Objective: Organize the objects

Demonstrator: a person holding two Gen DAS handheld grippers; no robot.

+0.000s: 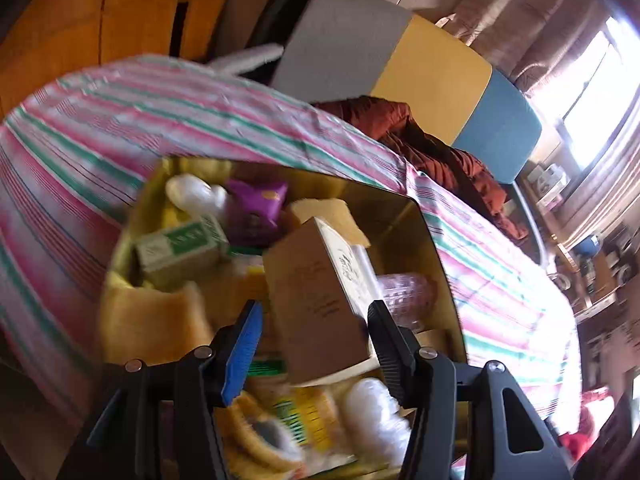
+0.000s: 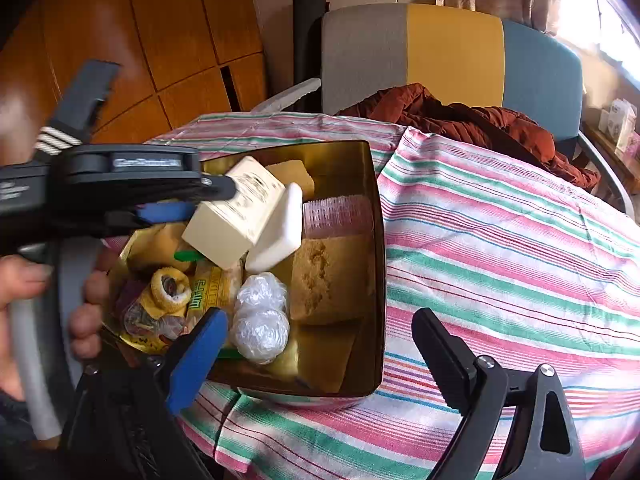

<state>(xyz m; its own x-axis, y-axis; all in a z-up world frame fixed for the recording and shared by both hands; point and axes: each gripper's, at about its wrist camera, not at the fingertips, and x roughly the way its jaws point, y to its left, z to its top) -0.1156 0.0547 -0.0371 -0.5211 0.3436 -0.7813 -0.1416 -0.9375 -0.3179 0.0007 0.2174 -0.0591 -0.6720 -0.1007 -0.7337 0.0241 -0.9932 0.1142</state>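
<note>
**Q:** What lies between your left tongs?

**A:** My left gripper points steeply down into the gold tin. A cream carton stands tilted between its blue pad and black pad, raised above the rest of the contents. The black pad lies against one edge of the carton. The wrist view is blurred, so I cannot tell whether the blue pad presses on it or only stands just beside it. In the right wrist view, my left hand wraps the handle at the picture's left edge.

**Q:** And your right tongs?

**A:** My right gripper is spread wide with nothing pinched. It hangs over the tin's near corner and the striped tablecloth.

**Q:** Where are the objects?

**A:** All are inside the tin, which sits on the tablecloth.
- A white block leans against the carton.
- A stack of pink clear cups lies by the far wall.
- A brown sponge is just in front of the cups.
- Two clear-wrapped balls sit beside the sponge.
- A yellow roll lies towards my left hand.
- A purple packet and a green-and-white carton lie at the other end.

**Q:** And behind the table?

**A:** A chair with a grey, yellow and blue back, and a rust-coloured jacket heaped on it.
</note>
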